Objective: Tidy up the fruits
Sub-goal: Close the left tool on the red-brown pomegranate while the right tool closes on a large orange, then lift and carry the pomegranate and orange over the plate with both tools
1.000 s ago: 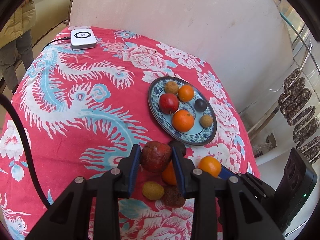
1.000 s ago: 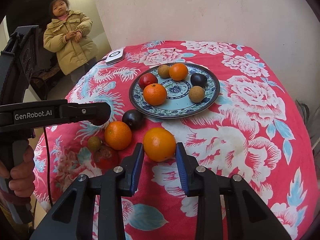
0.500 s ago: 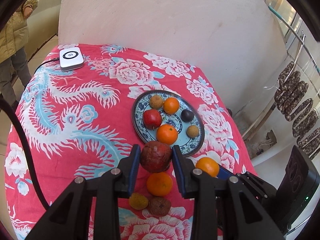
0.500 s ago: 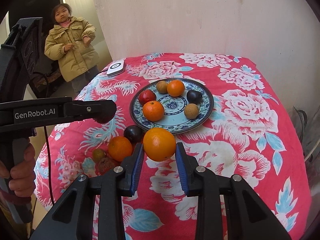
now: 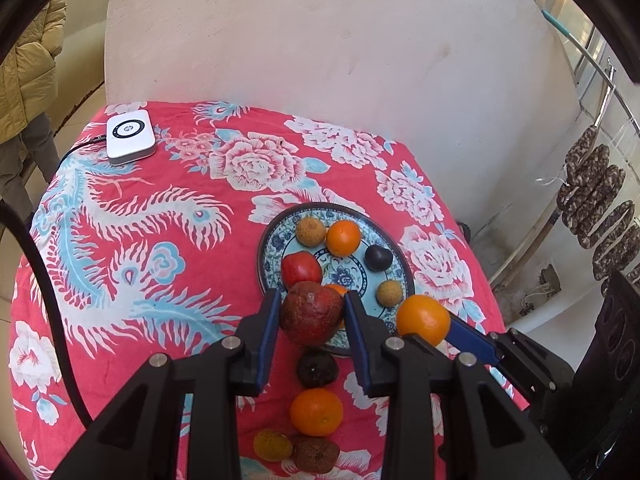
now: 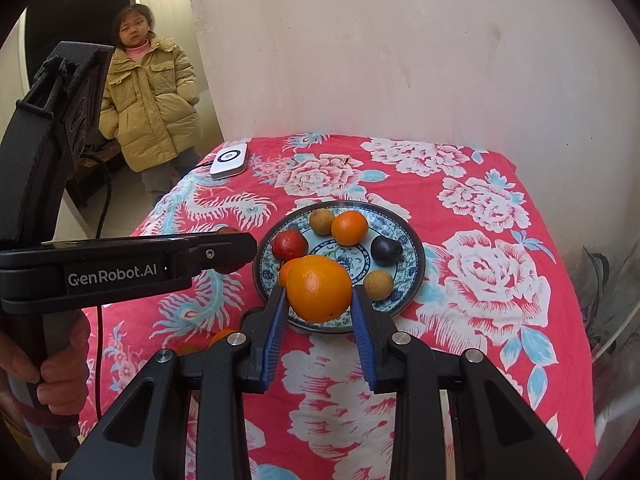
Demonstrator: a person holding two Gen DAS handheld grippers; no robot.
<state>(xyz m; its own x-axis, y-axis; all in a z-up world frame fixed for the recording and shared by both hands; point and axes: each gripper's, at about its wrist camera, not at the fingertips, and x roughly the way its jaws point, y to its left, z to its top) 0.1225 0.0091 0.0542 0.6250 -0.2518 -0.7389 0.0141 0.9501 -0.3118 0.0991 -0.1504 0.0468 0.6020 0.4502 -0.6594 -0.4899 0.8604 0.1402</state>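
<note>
The left gripper (image 5: pixel 311 312) is clamped on a dark red fruit (image 5: pixel 312 312), held in the air just short of the near rim of the blue patterned plate (image 5: pixel 269 244); the right gripper (image 6: pixel 319 296) grips a large orange (image 6: pixel 319 288) the same way, close beside it on the right. The plate already carries six fruits, leaving open room mainly at its centre and near side; a good placement would bring each fruit low over a bare patch before loosening the fingers, one hand at a time, so nothing rolls or knocks a neighbour; four loose fruits (image 5: pixel 316 412) wait on the red cloth (image 5: pixel 120 240) nearer the camera.
</note>
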